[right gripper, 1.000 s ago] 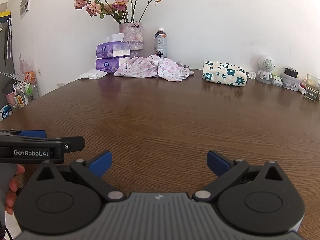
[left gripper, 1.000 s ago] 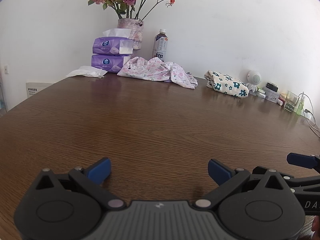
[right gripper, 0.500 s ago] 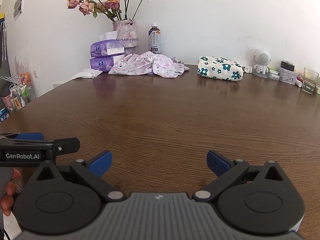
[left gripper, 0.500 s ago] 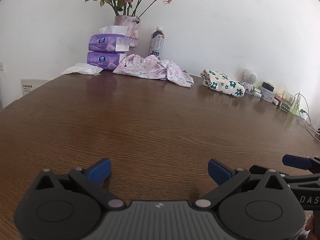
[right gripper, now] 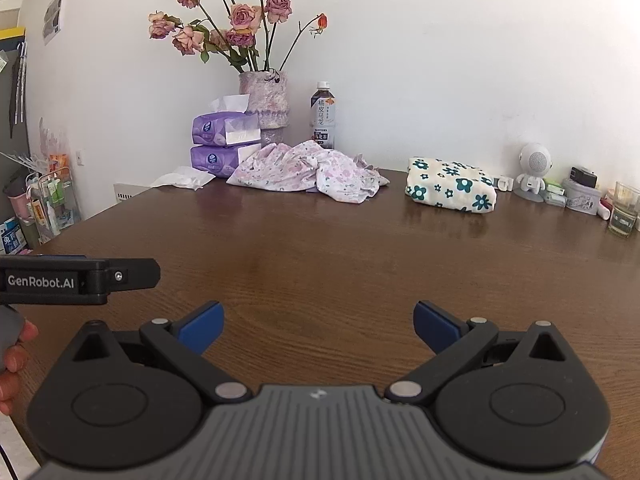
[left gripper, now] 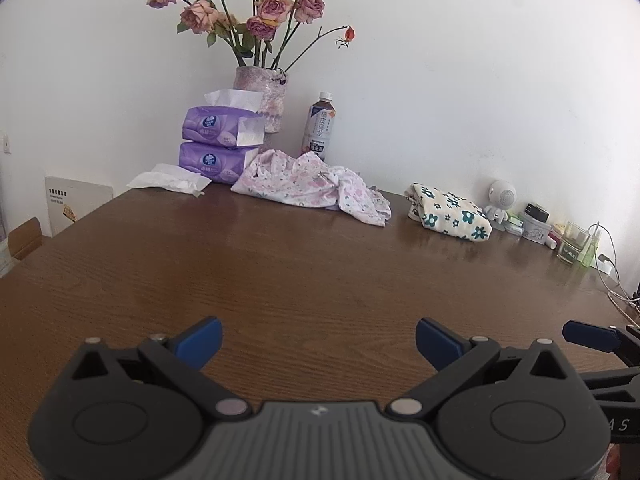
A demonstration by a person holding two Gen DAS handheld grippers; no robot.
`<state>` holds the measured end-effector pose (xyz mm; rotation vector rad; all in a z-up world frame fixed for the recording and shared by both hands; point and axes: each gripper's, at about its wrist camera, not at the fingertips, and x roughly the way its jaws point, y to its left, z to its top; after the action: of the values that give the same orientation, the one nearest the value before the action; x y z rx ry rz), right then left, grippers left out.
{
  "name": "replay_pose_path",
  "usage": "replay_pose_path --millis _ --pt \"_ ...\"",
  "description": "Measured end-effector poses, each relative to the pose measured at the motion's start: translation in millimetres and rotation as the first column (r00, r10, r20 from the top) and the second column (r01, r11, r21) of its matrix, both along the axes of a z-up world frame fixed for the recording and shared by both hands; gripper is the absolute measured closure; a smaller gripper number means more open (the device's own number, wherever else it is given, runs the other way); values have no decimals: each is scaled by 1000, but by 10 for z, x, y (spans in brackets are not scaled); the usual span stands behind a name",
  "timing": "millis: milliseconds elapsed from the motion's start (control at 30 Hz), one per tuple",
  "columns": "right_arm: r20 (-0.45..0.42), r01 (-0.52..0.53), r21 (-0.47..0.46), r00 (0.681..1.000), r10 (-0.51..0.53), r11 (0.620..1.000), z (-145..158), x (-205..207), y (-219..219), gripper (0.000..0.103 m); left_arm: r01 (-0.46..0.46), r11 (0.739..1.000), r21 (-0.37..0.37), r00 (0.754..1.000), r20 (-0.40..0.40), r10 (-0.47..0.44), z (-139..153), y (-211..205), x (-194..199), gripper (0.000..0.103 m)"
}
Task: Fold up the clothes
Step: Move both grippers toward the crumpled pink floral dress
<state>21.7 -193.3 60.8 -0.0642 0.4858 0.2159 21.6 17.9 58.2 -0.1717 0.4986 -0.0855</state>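
Both grippers' jaws still wide open, empty, nearer crumpled garment (left gripper: 316,184), table (left gripper: 320,272).

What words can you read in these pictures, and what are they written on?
"GenRobot.AI": on the side of the left gripper, in the right wrist view.
"AS": end of a cut-off word on the right gripper, in the left wrist view.
Bottle label: Chinese characters, too small to read.
Tissue packs: print too blurred.
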Motion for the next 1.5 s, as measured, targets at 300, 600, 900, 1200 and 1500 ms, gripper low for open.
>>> replay_pose_path --millis 300,600,900,1200,1500 --pt "0 -14 6 1000 14 1000 236 488 35 0 -16 999 36 999 48 14 304 58 346 0" --pt "14 -29 -28 999 29 999 346 1150 190 0 -4 996 94 998 59 -1 436 -12 1022 0" --pt "37 -56 -38 998 58 998 269 1959 349 0 -41 990 134 998 52 34 405 -23 1902 0" --pt "27 -69 -137 997 73 988 -118 3102 405 0 -102 985 142 995 -2 103 -39 264 3059 0" --pt "-38 -59 -88 998 56 994 -492 3949 388 0 13 985 170 997 -71 -1 -413 155 3785 10"
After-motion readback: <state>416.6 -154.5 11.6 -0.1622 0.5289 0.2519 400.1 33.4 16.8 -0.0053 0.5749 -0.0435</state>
